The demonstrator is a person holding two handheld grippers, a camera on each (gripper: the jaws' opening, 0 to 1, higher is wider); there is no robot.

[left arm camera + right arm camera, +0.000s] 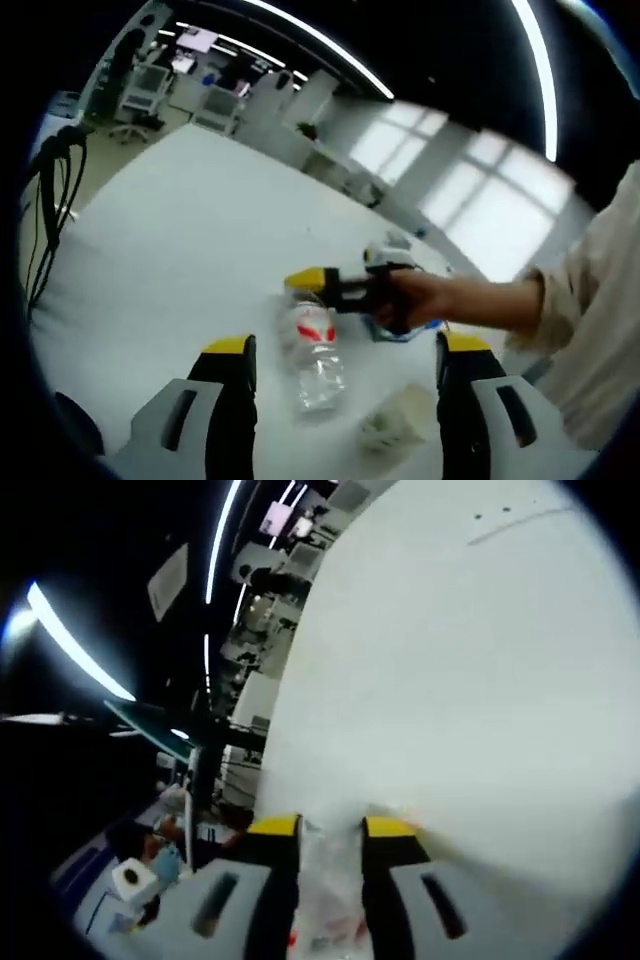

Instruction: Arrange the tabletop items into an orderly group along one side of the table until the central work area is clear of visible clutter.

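Here, the white table [190, 250] spreads from your left gripper [345, 365], whose jaws stand wide apart with nothing between them. A clear bottle with a red label [312, 350] lies at twelve o'clock of those jaws, a white cup [395, 420] at its five o'clock. Your right gripper [330, 830] is clamped narrow on that bottle.
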